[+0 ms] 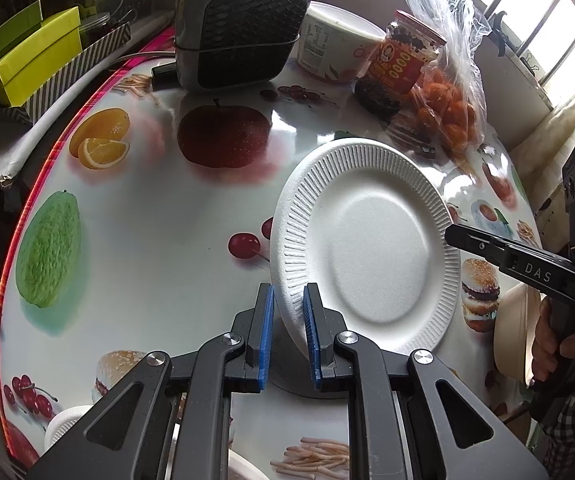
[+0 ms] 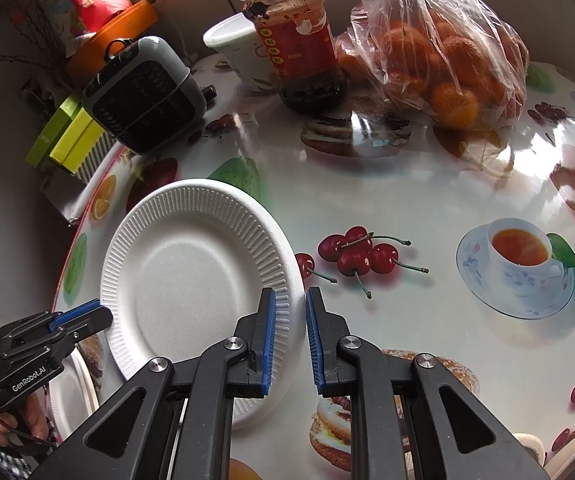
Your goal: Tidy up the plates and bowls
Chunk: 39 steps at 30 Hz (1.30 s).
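1. Your left claw (image 1: 289, 336) is clamped on the near rim of the white foam plate (image 1: 367, 248), pads pressed on either side, which is why the plate tilts off the tabletop (image 1: 147, 240).
2. Your right claw (image 2: 290, 338) grips the opposite rim, jaws nearly together.
3. Held at both edges, the plate hangs steady between them, just above the tabletop, near the jar (image 2: 299, 40) and bag of oranges (image 2: 439, 52).

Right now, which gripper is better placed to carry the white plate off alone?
Left, probably. The left gripper has the white plate rim deep between its pads, while the right gripper catches only the rim's outer edge.
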Each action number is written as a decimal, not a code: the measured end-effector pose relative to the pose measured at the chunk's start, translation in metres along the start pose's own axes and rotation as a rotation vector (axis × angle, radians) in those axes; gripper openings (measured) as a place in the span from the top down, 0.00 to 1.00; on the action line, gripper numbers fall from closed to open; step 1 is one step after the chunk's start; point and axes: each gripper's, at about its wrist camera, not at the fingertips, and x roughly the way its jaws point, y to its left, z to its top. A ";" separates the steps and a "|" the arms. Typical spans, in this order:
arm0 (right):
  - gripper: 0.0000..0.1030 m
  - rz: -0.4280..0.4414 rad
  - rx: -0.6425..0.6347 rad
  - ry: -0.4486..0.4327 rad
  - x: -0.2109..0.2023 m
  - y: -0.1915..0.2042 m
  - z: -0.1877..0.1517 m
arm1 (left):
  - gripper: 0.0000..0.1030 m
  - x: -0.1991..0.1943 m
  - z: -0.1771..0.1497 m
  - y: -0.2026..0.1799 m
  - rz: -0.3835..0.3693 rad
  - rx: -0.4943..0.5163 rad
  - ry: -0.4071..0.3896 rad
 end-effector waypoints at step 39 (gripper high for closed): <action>0.85 0.055 -0.049 -0.050 -0.042 0.049 -0.037 | 0.85 -0.063 -0.043 0.021 0.002 -0.024 -0.096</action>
